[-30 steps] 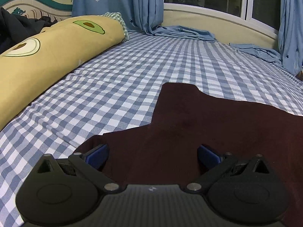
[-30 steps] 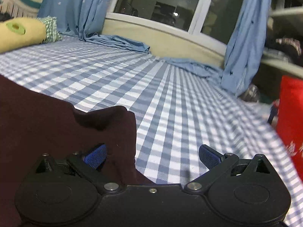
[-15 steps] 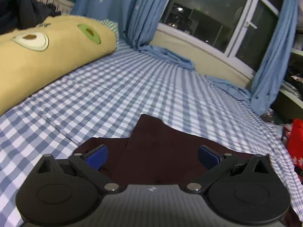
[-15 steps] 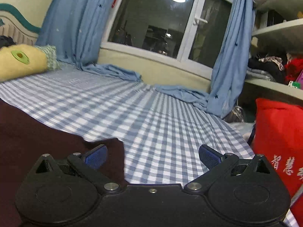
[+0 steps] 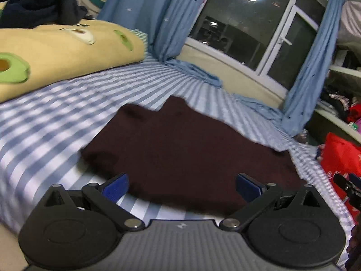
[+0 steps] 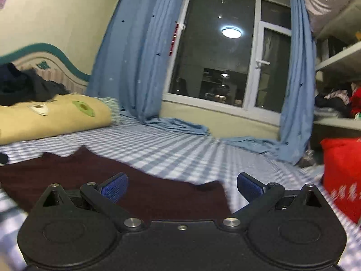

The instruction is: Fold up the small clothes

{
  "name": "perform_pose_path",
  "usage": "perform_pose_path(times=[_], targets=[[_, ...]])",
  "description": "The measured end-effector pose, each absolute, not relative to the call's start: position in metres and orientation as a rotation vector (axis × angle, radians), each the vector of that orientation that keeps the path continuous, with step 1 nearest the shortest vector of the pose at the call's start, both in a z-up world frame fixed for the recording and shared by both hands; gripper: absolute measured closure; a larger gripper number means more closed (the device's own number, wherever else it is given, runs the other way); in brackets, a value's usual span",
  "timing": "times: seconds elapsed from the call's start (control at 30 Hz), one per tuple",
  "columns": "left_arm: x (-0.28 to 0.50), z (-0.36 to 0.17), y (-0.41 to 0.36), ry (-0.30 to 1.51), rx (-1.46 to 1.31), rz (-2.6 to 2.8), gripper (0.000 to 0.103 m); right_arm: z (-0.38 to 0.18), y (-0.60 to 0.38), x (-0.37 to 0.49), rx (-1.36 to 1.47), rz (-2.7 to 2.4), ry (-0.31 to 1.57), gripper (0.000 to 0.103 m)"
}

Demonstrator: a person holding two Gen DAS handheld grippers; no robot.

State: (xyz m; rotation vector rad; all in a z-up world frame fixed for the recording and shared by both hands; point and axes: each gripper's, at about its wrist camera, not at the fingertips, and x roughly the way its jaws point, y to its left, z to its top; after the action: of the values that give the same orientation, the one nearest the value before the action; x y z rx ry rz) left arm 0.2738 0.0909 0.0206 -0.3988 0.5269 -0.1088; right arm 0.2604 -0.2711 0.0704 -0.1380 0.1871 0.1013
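A dark maroon garment (image 5: 185, 149) lies spread flat on the blue-and-white checked bed sheet (image 5: 52, 122). My left gripper (image 5: 181, 186) hovers open above the garment's near edge, its blue pads wide apart with nothing between them. In the right wrist view the same garment (image 6: 112, 176) stretches from the left to just under my right gripper (image 6: 182, 186), which is also open and holds nothing. Its right fingertip sits past the garment's right corner, over the sheet (image 6: 203, 155).
A yellow avocado-print quilt roll (image 5: 58, 54) lies along the left side with dark clothes (image 5: 33, 6) piled behind it. Blue curtains (image 6: 135, 56) and a window (image 6: 225, 52) stand at the far side. A red bag (image 6: 340, 176) sits off the bed's right edge below shelves.
Both grippers have pulled back and risen away from the garment, so more of it and the room shows. Both stay open; the garment lies flat as before.
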Motion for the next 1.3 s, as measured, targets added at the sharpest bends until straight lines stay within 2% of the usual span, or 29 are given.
perform_pose_path(times=[0.2,0.53,0.6,1.3], targets=[[0.271,-0.006,0.095,0.592,-0.463,-0.098,0.001,0.026,-0.227,0.26,-0.151,0.107,0.239,0.0],[0.303,-0.019,0.083,0.54,-0.48,-0.063,0.001,-0.004,-0.2,0.317,-0.133,0.014,0.291,0.0],[0.306,-0.022,0.084,0.528,-0.499,-0.057,0.001,-0.012,-0.195,0.33,-0.151,0.025,0.372,0.0],[0.318,-0.02,0.078,0.544,-0.463,-0.01,0.001,-0.015,-0.197,0.328,-0.139,0.029,0.382,0.0]])
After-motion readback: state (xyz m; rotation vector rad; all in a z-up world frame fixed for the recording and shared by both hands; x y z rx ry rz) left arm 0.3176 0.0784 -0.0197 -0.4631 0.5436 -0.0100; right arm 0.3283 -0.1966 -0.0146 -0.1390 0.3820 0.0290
